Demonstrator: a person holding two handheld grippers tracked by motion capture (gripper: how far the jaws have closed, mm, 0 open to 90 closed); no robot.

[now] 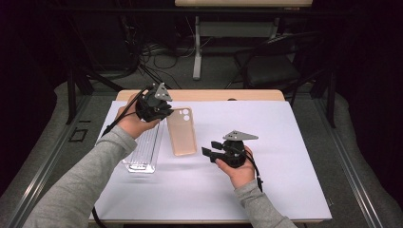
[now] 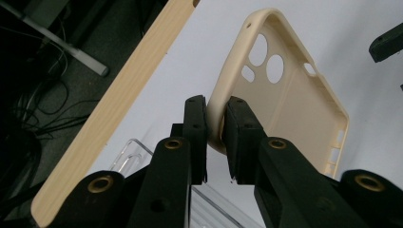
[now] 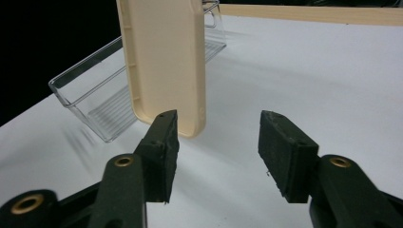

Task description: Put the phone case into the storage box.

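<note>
The left gripper (image 2: 216,137) pinches the phone case (image 1: 182,130) by its rim beside the clear tray (image 1: 142,151); the right gripper (image 3: 216,152) waits open. Light, probably bendy: grip edges.

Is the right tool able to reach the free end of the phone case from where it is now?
Probably yes: the right tool is open, the phone case end lies just ahead, and nothing stands between them.
</note>
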